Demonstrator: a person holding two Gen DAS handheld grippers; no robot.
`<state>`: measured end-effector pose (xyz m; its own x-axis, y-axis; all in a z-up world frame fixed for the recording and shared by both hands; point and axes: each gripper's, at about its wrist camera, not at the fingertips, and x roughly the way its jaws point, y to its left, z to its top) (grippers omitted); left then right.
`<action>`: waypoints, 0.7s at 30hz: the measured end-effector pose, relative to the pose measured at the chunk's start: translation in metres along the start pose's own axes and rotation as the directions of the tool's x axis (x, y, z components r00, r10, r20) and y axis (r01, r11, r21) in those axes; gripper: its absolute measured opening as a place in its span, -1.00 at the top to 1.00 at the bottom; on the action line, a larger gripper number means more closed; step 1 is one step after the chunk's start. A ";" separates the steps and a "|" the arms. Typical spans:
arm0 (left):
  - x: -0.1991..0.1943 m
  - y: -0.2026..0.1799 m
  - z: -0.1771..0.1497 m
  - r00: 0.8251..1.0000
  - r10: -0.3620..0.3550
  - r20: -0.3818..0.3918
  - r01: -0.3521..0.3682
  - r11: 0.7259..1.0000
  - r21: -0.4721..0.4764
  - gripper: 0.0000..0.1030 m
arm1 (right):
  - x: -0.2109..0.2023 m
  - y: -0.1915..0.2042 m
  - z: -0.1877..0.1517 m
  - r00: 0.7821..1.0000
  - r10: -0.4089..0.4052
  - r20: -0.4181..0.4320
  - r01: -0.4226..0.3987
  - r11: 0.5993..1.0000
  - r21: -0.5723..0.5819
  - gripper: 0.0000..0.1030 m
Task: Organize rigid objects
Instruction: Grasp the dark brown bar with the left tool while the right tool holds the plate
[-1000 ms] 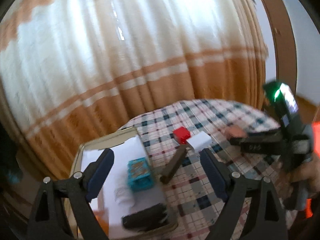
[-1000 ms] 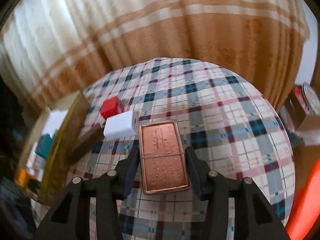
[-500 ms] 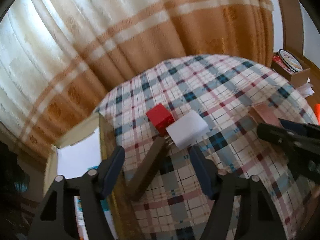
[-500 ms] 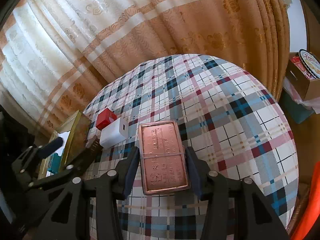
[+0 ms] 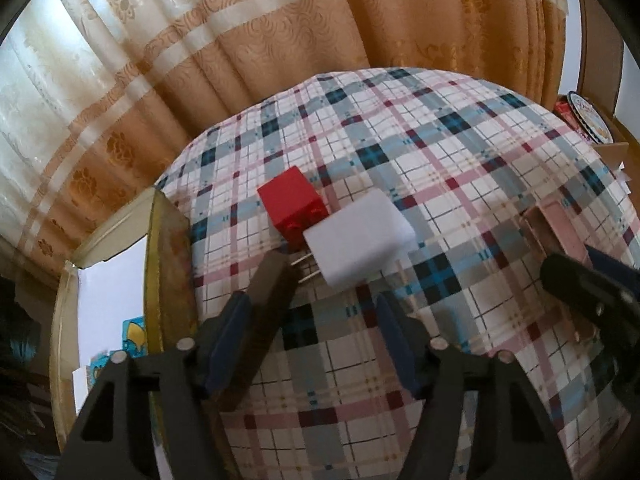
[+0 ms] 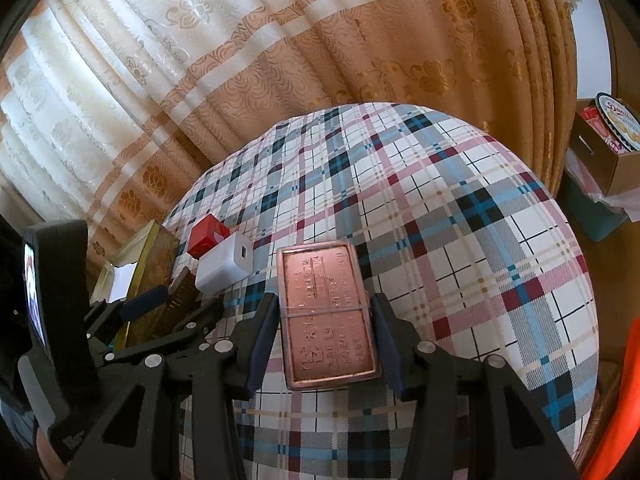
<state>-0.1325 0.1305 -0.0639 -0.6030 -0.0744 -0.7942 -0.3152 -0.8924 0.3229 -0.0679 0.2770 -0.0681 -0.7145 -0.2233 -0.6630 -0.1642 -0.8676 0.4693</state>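
My right gripper (image 6: 324,328) is shut on a flat copper-coloured metal case (image 6: 326,312) and holds it above the plaid tablecloth (image 6: 460,240). My left gripper (image 5: 312,320) is open and low over the cloth, its left finger beside a dark brown bar (image 5: 260,316). Just beyond it lie a white charger plug (image 5: 360,244) and a red block (image 5: 294,210). The right wrist view shows the charger (image 6: 224,264), the red block (image 6: 206,236), the brown bar (image 6: 182,292) and the left gripper (image 6: 168,312) at the left. The case (image 5: 556,236) shows at the right of the left wrist view.
A gold-rimmed box (image 5: 166,264) with white lining stands at the table's left edge and holds a teal item (image 5: 134,334). A cardboard box with a biscuit tin (image 6: 616,128) sits off the table at the right. Curtains hang behind.
My left gripper has moved from above the box to the right and down toward the brown bar and charger. My right gripper still holds the case.
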 end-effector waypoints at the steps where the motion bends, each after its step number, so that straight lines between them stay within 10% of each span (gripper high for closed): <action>1: 0.001 -0.001 0.001 1.000 0.003 0.000 -0.003 1.000 -0.001 -0.29 | 0.000 0.000 0.000 1.000 0.000 0.000 0.000 1.000 0.000 0.03; 12: 0.009 0.010 0.010 0.999 0.029 -0.038 -0.032 0.995 -0.091 -0.46 | 0.000 0.000 0.000 1.000 0.000 0.001 0.000 1.000 0.002 0.03; 21: -0.008 0.013 -0.001 1.000 -0.015 -0.007 0.014 0.986 -0.168 0.22 | -0.001 0.001 0.000 1.000 0.001 0.002 -0.001 1.000 0.005 0.03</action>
<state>-0.1307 0.1192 -0.0536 -0.5929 -0.0637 -0.8028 -0.1963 -0.9553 0.2209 -0.0672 0.2764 -0.0673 -0.7162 -0.2229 -0.6614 -0.1671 -0.8653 0.4725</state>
